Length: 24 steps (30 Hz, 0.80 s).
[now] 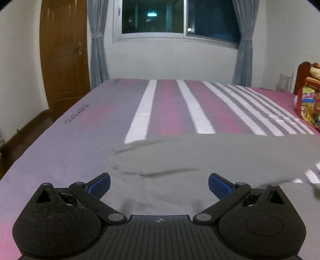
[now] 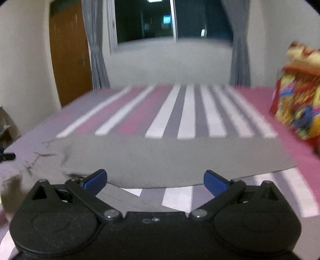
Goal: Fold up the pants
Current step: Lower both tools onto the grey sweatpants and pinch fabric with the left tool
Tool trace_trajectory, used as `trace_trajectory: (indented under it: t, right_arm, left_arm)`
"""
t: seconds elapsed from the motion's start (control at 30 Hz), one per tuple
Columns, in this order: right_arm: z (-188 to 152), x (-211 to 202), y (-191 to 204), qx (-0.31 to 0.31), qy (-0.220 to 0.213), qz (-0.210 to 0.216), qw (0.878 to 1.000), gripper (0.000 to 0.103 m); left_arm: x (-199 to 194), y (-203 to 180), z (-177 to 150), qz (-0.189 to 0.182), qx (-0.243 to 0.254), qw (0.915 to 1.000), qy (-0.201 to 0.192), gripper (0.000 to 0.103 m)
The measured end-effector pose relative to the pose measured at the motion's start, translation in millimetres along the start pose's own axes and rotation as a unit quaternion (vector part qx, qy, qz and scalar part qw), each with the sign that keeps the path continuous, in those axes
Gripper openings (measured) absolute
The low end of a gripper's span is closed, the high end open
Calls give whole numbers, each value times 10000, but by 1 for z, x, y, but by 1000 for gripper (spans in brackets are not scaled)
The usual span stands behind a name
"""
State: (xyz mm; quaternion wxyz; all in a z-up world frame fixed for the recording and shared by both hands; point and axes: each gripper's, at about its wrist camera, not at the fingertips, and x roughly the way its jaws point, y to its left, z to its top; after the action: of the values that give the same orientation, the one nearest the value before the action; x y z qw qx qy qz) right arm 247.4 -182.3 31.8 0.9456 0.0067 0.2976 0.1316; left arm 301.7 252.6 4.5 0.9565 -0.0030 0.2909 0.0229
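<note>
Trouble I foresee: with both the left hand-held gripper (image 1: pixel 159 186) and right hand-held gripper (image 2: pixel 155 182) spread apart over the grey pants (image 2: pixel 170 158) lying on the bed (image 1: pixel 80 128), I might pinch bedsheet too.

Pants (image 1: pixel 200 158) spread across the bed's (image 1: pixel 80 130) near side, window (image 1: pixel 180 18) behind, bedding pile (image 2: pixel 298 100) right.
</note>
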Motion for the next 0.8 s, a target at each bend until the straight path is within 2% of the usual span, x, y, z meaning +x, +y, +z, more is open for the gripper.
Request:
trace_trajectory:
  t: [0.1,0.13,0.17,0.2,0.23,0.27,0.3,0.4,0.57,0.63,0.8]
  right_arm:
    - [15,45,2,-257,137,156,9995,102]
    - [21,59,1,-243,169,347,9990,94]
    - [27,73,2,-256,178,470,9984,78]
    - [34,90,4,-321,196,481,9981,70]
    - [41,104,7,-389,188,492,9979,63]
    - [48,118,8,-416,172,586,9973,64]
    - [54,131,11,-445,172,729,9962,65]
    - [67,167,22,-856,186,1025,9909,65]
    - [73,219,44,-1743,478,1494,9721,66]
    - [77,240,48,-2052,608,1474,9657,66]
    - [82,267,39,-2312,1109,1892,9479,65]
  left_arm:
    - [47,28,16,335,110,9992,173,103]
    - [63,38,20,342,110,9991,221,103]
    - [76,44,23,293,152,9990,290,103]
    - [92,50,25,217,257,9986,402,102]
    - [105,54,27,227,365,9980,468,97]
    - [118,57,29,208,492,9970,558,86]
    - [130,58,30,145,595,9959,671,81]
    - [160,58,34,155,921,9923,815,80]
    - [201,62,37,-173,830,9912,1013,80]
    - [217,67,39,-373,759,9901,1118,80]
    - [243,72,38,-902,581,9857,1297,80]
